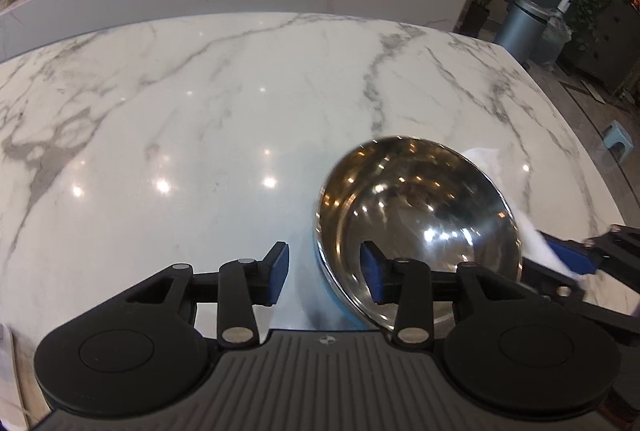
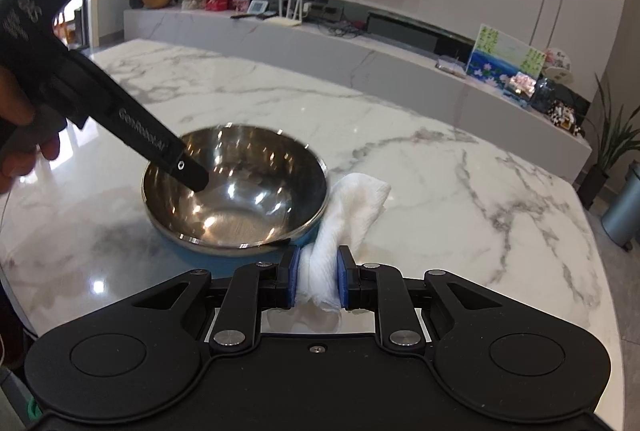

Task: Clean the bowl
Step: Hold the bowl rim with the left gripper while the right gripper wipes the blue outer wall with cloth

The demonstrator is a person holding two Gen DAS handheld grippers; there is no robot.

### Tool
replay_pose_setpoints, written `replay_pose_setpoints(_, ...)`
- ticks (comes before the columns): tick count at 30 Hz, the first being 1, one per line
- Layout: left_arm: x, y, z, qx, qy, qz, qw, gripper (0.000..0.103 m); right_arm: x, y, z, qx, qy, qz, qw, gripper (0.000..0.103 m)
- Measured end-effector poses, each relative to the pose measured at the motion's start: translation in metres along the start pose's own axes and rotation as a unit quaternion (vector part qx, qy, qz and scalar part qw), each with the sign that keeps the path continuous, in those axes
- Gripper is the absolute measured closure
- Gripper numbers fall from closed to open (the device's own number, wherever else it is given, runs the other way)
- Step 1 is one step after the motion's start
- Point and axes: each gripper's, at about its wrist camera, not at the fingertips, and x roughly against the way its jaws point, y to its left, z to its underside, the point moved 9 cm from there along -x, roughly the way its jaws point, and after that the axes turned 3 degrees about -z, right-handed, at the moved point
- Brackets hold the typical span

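Steel bowl (image 2: 236, 187) – left tongs (image 1: 325, 273) gaping astride its rim, right tongs (image 2: 318, 281) pinching crumpled white cloth (image 2: 348, 215).

Shiny steel bowl (image 2: 236, 187), blue outside, upright on marble; white cloth (image 2: 348, 207) touching its rim.

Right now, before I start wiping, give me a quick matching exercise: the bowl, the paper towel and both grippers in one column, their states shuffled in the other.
Things:
1. bowl
2. paper towel
3. left gripper
4. right gripper

States:
A. shut on the wad, beside the bowl's rim
B. open, one finger inside the bowl, one outside
C. white, crumpled, trailing onto the marble table
D. shiny steel inside, blue outside, upright on the table

Pairs: 1-D, 2-C, 3-B, 4-A
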Motion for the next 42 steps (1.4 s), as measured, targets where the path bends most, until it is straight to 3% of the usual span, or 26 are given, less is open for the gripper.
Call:
replay_pose_setpoints(2,0.001,-0.001,0.002,-0.001,0.007,0.002,1.0000,0.069,-0.004,0.004,0.003,0.004,0.009,-0.004,1.000,0.086)
replay_pose_setpoints(4,0.001,-0.002,0.003,-0.003,0.010,0.005,0.9999,0.081,-0.007,0.008,0.005,0.008,0.014,-0.009,1.000,0.086)
replay_pose_setpoints(12,-0.003,0.004,-0.003,0.000,-0.004,0.001,1.0000,0.087,-0.012,0.018,0.011,0.020,0.027,-0.032,0.999,0.086)
replay_pose_setpoints(16,-0.006,0.005,-0.008,0.001,-0.013,0.001,0.9999,0.089,-0.010,0.008,0.008,0.011,0.020,-0.012,1.000,0.086)
replay_pose_setpoints(22,-0.010,0.005,-0.016,-0.002,-0.028,0.000,0.9996,0.089,0.009,-0.009,-0.006,-0.002,-0.035,0.002,0.999,0.086)
replay_pose_setpoints(26,-0.012,0.004,-0.021,-0.004,-0.038,0.000,0.9993,0.089,0.021,-0.006,-0.013,0.022,-0.064,-0.001,0.998,0.086)
replay_pose_setpoints(32,-0.012,0.005,-0.019,-0.002,-0.034,-0.001,0.9994,0.089,0.006,-0.006,-0.002,0.024,-0.017,0.008,1.000,0.087)
replay_pose_setpoints(36,-0.010,0.006,-0.016,0.001,-0.030,-0.003,0.9996,0.077,-0.006,-0.021,0.009,-0.015,0.019,0.026,0.999,0.087)
replay_pose_setpoints(40,-0.007,0.004,-0.011,-0.005,-0.026,-0.006,0.9996,0.071,-0.012,-0.033,0.019,-0.045,0.042,0.048,0.997,0.086)
replay_pose_setpoints(42,-0.006,0.004,-0.010,-0.008,-0.026,-0.007,0.9996,0.071,-0.012,-0.037,0.021,-0.056,0.042,0.060,0.996,0.079)
